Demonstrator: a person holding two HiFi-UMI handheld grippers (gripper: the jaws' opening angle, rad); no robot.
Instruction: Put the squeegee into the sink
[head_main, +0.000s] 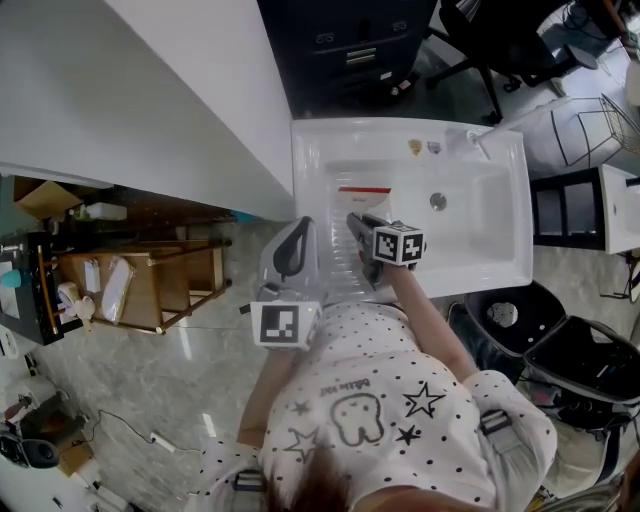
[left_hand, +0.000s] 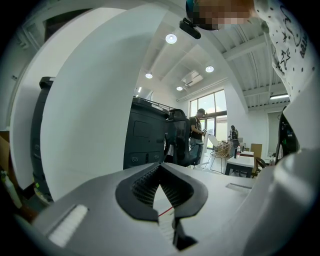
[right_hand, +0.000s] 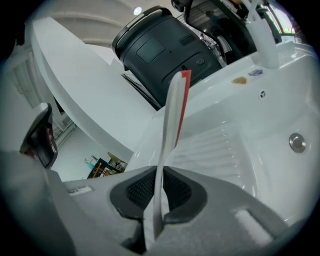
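The squeegee (head_main: 363, 192), a thin white blade with a red edge, hangs over the ribbed drainboard on the left side of the white sink (head_main: 505, 272). My right gripper (head_main: 353, 219) is shut on its near end. In the right gripper view the squeegee (right_hand: 172, 112) rises edge-on from between the pads of the right gripper (right_hand: 160, 172), above the sink (right_hand: 260, 165). My left gripper (head_main: 300, 226) hovers at the sink's front left corner, beside the right one. In the left gripper view the left gripper (left_hand: 160, 168) has its tips together with nothing between them.
The drain (head_main: 437, 201) sits in the basin and the faucet (head_main: 478, 143) at its back rim. A black cabinet (head_main: 350, 45) stands behind the sink. A white counter (head_main: 150, 90) runs along the left, with a wooden shelf (head_main: 150, 285) below it. Black bins (head_main: 565, 355) stand at the right.
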